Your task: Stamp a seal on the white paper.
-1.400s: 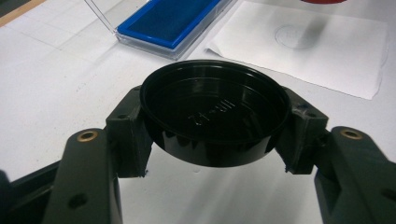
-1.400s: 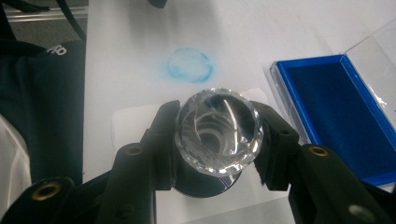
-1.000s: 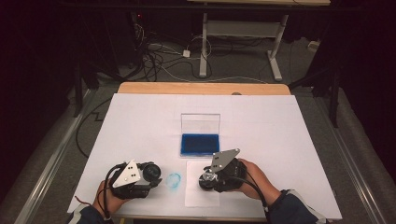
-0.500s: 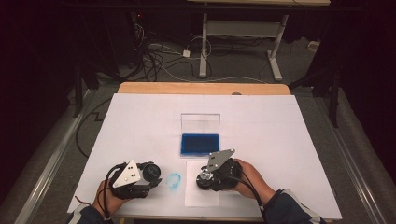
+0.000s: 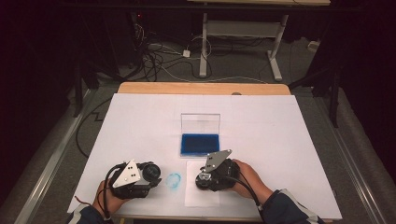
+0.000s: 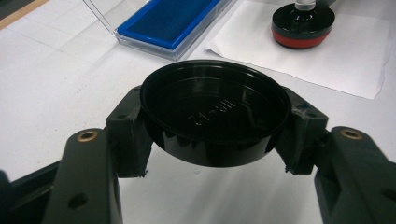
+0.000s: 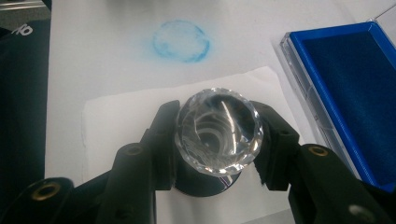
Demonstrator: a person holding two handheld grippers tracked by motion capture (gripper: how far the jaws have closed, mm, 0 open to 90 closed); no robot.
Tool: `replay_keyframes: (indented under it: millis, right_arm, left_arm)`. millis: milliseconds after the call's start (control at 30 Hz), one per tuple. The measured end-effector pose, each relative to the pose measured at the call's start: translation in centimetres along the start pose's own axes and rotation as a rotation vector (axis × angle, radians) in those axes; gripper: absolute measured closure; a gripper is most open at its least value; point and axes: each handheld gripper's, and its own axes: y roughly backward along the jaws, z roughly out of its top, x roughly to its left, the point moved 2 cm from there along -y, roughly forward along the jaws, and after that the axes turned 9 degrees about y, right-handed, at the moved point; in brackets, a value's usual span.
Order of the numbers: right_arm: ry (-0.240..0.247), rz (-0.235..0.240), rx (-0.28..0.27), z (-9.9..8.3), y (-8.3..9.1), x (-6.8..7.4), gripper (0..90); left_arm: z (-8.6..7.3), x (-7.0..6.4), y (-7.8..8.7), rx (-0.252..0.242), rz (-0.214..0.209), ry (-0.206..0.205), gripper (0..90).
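While embossed lettering inside it stays unreadable, the left gripper [image 6: 212, 154] clamps a black lid [image 6: 214, 119], the right gripper [image 7: 217, 140] a stamp's crystal knob [image 7: 218, 135].

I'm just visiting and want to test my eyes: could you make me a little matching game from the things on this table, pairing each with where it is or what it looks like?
Things:
1. black lid
2. stamp
3. ink pad
4. blue ring smudge

Descriptions:
A. lies in an open clear case
B. held between the left gripper's jaws
C. printed on the white table cover between the two grippers
D. stands on a white paper sheet, clear faceted knob clamped by the right gripper

Pairs: 1-B, 2-D, 3-A, 4-C
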Motion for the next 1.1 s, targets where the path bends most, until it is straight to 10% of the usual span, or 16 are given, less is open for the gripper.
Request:
replay_keyframes:
  millis: [1100]
  right_arm:
    - [-0.042, 0.031, 0.0, -0.35, -0.43, -0.12, 56.4]
  left_arm:
    - [0.0, -0.2, -0.19, 0.008, -0.005, 0.0, 36.2]
